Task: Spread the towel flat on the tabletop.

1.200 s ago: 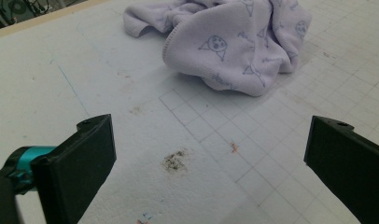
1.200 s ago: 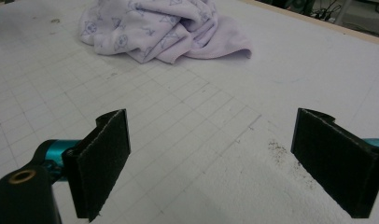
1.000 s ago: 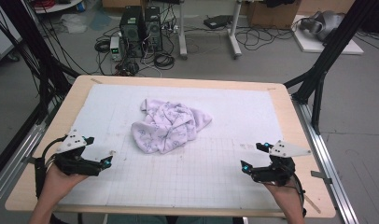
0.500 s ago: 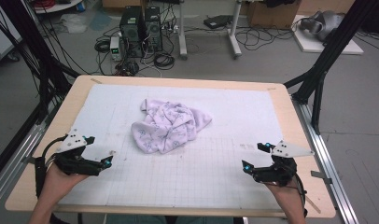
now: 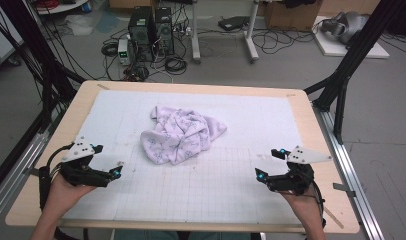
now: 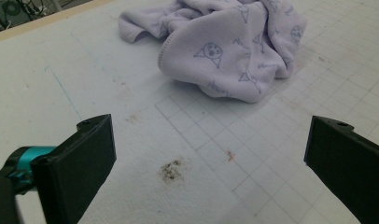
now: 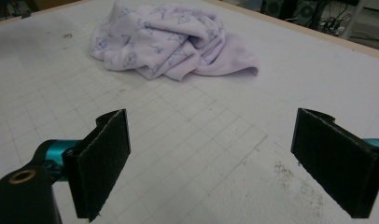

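While our left gripper [image 5: 116,171] rests at about eight o'clock on the white mat [image 5: 251,115], its jaws stand spread wide with nothing between them. Moving right, the crumpled lilac cloth [image 5: 181,134] lies near the mat's centre, toward twelve o'clock, well apart from both tools. At about four o'clock we hold the right gripper [image 5: 267,163], jaws likewise released and empty.
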`<state>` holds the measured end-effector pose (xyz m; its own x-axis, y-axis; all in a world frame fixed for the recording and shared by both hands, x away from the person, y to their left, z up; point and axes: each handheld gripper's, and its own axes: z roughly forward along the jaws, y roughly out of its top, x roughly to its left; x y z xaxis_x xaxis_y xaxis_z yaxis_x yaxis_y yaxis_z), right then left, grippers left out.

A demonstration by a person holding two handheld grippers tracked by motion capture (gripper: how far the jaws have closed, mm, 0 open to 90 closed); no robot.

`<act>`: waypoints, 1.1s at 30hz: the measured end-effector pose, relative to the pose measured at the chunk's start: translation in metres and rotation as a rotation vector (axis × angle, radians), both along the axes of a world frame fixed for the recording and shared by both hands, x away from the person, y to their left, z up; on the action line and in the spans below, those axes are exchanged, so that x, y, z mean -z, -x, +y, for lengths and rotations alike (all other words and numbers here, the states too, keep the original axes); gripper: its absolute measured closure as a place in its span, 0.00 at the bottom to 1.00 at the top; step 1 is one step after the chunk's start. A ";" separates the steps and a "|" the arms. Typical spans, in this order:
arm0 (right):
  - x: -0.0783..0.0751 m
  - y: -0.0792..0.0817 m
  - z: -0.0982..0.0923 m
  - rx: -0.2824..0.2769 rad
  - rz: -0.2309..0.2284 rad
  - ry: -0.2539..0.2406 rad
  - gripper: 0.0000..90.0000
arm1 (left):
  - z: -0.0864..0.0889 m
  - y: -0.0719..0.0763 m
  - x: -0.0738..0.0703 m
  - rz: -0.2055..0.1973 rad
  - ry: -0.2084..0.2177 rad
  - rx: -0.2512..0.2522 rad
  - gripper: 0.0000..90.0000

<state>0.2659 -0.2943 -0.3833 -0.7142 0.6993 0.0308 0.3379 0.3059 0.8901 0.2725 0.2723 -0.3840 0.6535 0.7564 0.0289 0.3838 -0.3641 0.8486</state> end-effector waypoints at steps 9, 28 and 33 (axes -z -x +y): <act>-0.012 -0.022 0.019 -0.050 0.003 0.025 0.12 | -0.012 -0.010 -0.007 0.009 -0.001 0.038 0.03; -0.032 -0.075 0.069 -0.153 0.027 0.049 0.16 | -0.050 -0.047 -0.016 0.015 -0.003 0.081 0.03; -0.034 -0.090 0.087 -0.179 0.036 0.057 0.18 | -0.057 -0.059 -0.016 0.006 -0.009 0.048 0.10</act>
<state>0.3557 -0.2069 -0.3489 -0.8266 0.5623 0.0229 0.3049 0.4134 0.8580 0.3319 0.2158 -0.3681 0.6890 0.7240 0.0316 0.3712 -0.3900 0.8427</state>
